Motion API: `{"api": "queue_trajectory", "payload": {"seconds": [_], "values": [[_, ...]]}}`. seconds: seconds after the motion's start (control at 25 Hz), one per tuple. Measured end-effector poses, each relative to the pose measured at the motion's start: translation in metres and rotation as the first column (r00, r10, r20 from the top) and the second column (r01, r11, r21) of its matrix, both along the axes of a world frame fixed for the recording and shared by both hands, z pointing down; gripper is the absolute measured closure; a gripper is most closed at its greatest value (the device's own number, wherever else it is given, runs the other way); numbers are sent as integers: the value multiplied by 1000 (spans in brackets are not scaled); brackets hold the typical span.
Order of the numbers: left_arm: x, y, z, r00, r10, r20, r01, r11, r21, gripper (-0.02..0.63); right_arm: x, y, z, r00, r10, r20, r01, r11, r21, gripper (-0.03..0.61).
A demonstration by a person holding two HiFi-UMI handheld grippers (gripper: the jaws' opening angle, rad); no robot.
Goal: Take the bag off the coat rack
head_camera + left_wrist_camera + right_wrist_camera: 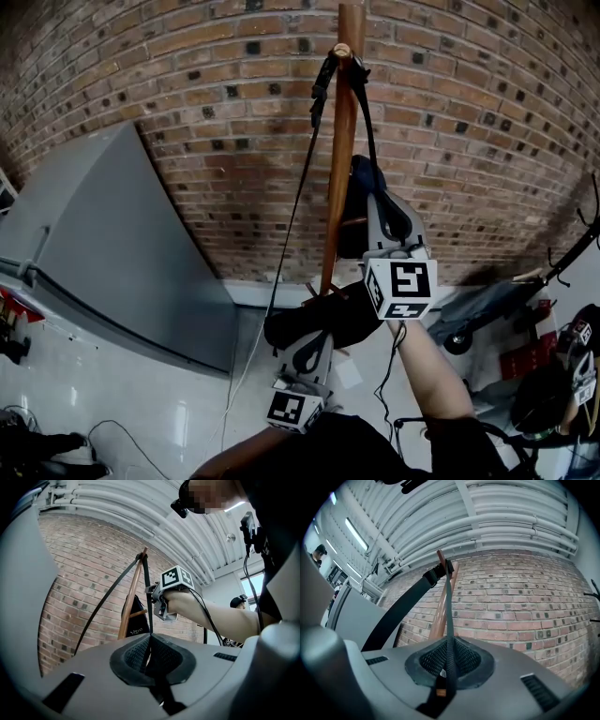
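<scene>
Reaches up low and left of the coat rack's pole [339, 159] with the left gripper [317, 345], aimed at the rack, fingers [135, 656] pressed together on the black strap [449, 616] right at the bag [323, 314]. Holds the right gripper [373, 192] higher and to the right, close beside the pole on an outstretched forearm [427, 361], fingers [466, 660] pinching the strap's right run partway below the top. Looks dark, soft and slouched, slung by its narrow webbing loop from the peg [341, 49] at the rack's top, with both runs taut and a buckle [433, 576] on the left run just under the peg. Leaves little room behind, with the brick wall [487, 141] close. Shows a slanting grey cabinet [103, 253] off to the left and open pale floor [141, 394] below.
</scene>
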State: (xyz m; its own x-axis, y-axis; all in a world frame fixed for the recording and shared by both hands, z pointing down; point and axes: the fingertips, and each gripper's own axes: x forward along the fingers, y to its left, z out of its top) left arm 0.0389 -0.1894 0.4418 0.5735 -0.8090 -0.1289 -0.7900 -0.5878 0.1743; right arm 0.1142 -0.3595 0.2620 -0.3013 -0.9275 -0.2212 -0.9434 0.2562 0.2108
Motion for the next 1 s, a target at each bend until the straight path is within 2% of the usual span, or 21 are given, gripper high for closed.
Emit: {"api": "queue_trajectory", "payload": {"seconds": [0.24,0.64,0.88,1.0], "values": [[-6,-1,0,1000,-12,-3,12,1000,-8,598,-1,1,-2,998,-47,48,48,999,-17,560],[-6,-3,0,1000,-13,-15,13,1000,-18,598,13,2,-7,992,-51,115,56,998,-34,561],[-8,0,-3,1000,4,-19,-4,1000,-4,598,21,2,-10,992,-47,119,53,998,-42,561],[-11,0,-11,1000,-7,-28,7,1000,1,598,15,1,-7,997,-44,68,48,998,-45,560]]}}
